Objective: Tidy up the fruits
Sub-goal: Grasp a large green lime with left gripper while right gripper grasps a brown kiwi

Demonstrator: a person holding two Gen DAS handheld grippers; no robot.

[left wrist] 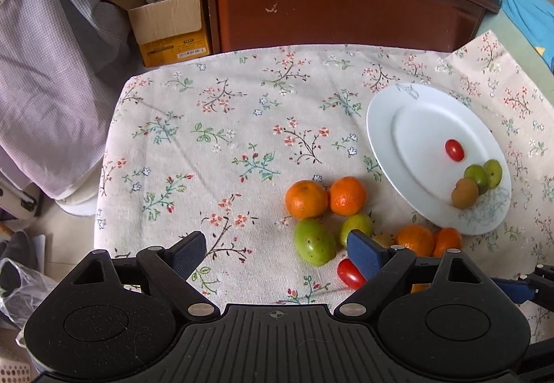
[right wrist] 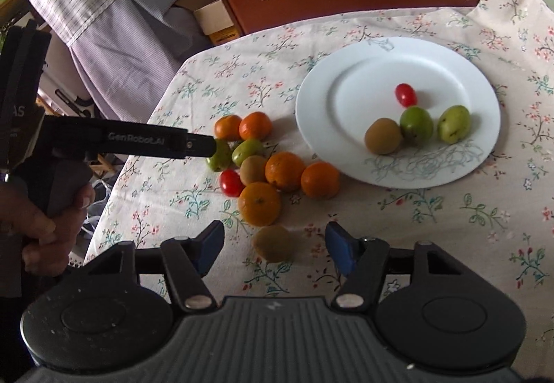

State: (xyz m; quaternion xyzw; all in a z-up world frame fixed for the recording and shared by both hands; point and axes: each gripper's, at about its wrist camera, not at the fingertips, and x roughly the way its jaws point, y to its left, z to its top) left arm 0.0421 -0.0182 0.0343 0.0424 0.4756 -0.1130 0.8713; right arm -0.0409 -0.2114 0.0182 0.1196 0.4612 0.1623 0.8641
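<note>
My right gripper [right wrist: 275, 244] stands open low over the floral cloth. A brown kiwi [right wrist: 273, 242] lies between its blue pads [right wrist: 211, 244], with a gap on each side. Just beyond lie several oranges [right wrist: 259, 203], another kiwi [right wrist: 252, 170], green fruits [right wrist: 247, 151] and a cherry tomato [right wrist: 231, 182]. My left gripper [left wrist: 277, 251] is open and holds nothing. A green fruit [left wrist: 314, 242] and a cherry tomato [left wrist: 349, 274] lie by its right finger [left wrist: 363, 253]. The white plate [right wrist: 318, 126] holds a tomato [right wrist: 405, 94], two green fruits [right wrist: 416, 125] and a kiwi [right wrist: 382, 136].
A dark wooden cabinet [left wrist: 346, 2] stands behind the table. A cardboard box [left wrist: 169, 26] and hanging checked fabric [left wrist: 52, 71] are at the far left, past the table's left edge. A hand [right wrist: 45, 220] holds the left gripper's handle.
</note>
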